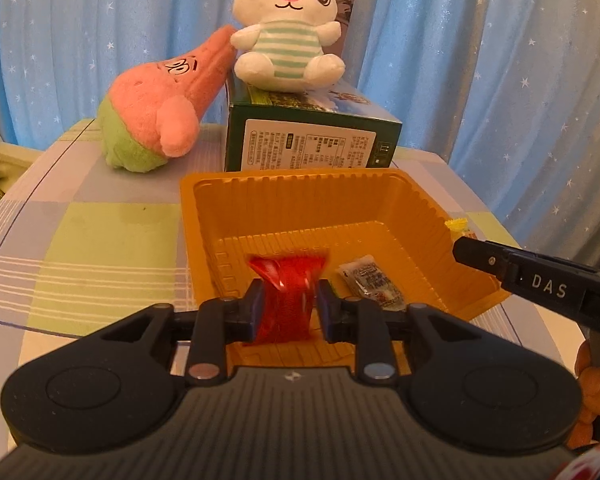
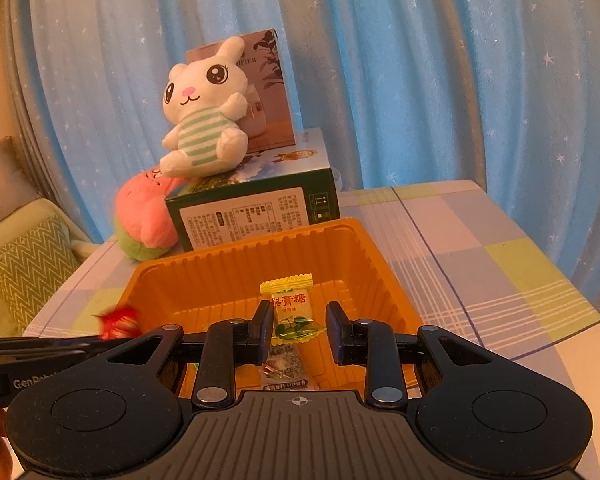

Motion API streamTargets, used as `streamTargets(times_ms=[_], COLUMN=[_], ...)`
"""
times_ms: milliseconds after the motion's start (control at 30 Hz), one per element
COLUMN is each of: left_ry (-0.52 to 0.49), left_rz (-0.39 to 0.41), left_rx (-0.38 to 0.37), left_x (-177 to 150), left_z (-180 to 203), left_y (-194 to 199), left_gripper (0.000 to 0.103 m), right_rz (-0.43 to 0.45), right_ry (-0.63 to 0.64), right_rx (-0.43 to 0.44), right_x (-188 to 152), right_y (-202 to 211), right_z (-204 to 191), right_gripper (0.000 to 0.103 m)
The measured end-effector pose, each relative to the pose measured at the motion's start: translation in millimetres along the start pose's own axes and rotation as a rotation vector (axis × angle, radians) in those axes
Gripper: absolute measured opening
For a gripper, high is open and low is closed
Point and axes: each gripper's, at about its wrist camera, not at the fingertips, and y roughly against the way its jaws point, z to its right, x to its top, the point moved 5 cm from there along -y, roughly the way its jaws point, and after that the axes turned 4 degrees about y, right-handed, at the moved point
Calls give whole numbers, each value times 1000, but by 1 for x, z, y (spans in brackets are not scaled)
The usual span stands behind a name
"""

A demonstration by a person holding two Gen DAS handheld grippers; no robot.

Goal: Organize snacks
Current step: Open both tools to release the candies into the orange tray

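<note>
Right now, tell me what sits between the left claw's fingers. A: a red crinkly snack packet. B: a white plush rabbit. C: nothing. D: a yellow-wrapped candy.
A: in the left wrist view the left claw has its fingers against both sides of the red crinkly snack packet, held over the orange ribbed plastic tray.

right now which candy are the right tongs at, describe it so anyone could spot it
Find the orange tray in front of the green box with the white plush bunny on top. Between the fingers of the right tongs, over the tray, is a yellow candy. Its yellow wrapper with red characters and green leaves sets it apart from the grey packet on the tray floor below.
</note>
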Motion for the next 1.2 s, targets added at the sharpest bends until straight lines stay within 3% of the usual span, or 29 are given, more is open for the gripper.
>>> streamTargets(times_ms=[800,833,867,933,1200], left_ry=[5,5,4,4,11], left_rz=[37,36,35,33,43], left_rx=[24,24,24,25,25], left_x=[0,0,0,-1,1], left_z=[-5,-5,-6,-7,-9], left_y=[13,13,12,12,14], left_gripper=[31,31,31,31,31], right_rz=[24,22,17,39,43], right_ry=[-87,-83,-87,-117,-134], right_rx=[0,10,8,6,-31], right_x=[5,6,6,6,7], right_y=[-10,-12,-14,-12,-7], right_z=[16,17,18,20,28], right_gripper=[29,33,53,72,72])
